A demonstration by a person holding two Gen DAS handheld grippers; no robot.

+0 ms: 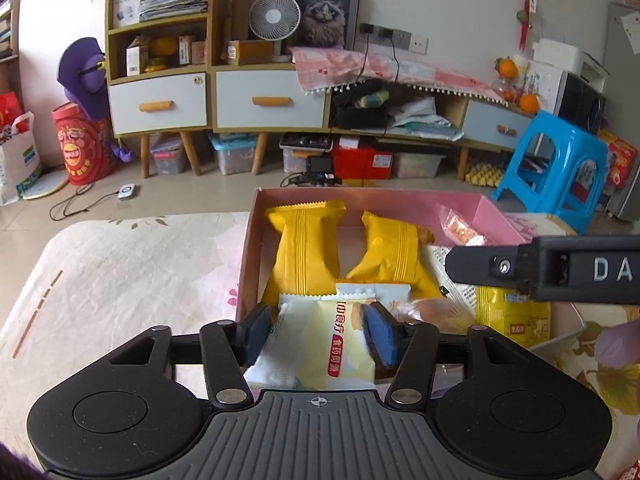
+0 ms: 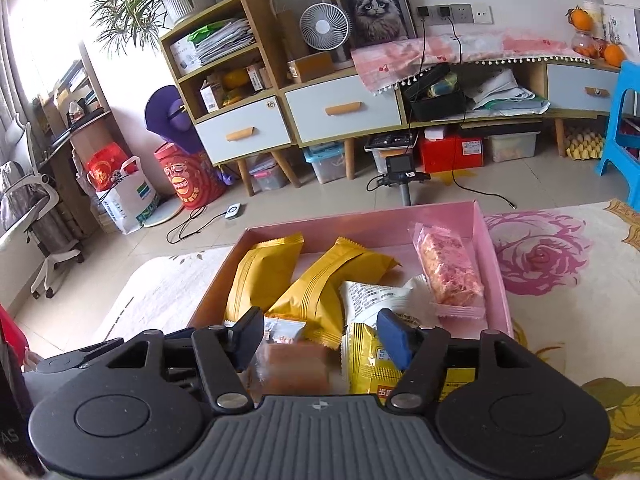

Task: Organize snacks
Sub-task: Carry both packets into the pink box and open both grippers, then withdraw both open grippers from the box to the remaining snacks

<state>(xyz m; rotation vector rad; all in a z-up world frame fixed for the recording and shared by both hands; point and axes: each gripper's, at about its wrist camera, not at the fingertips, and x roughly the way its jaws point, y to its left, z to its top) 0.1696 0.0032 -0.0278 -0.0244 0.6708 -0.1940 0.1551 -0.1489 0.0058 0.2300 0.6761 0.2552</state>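
Observation:
A pink box (image 1: 476,210) (image 2: 360,222) on the flowered tablecloth holds two yellow packets (image 1: 306,248) (image 2: 264,270), a clear packet of pink snack (image 2: 450,268) and a yellow-and-white bag (image 2: 374,354). My left gripper (image 1: 316,330) is shut on a white and pale yellow snack packet (image 1: 320,344) over the box's near edge. My right gripper (image 2: 320,334) is open above the box's near end; a blurred brown packet (image 2: 292,368) lies between its fingers without being touched. The right gripper's body (image 1: 552,268) shows at the right of the left wrist view.
The table with the flowered cloth (image 1: 120,272) (image 2: 560,280) extends left and right of the box. Beyond it are a tiled floor, a cabinet (image 1: 208,92) with drawers, storage bins and a blue stool (image 1: 560,168).

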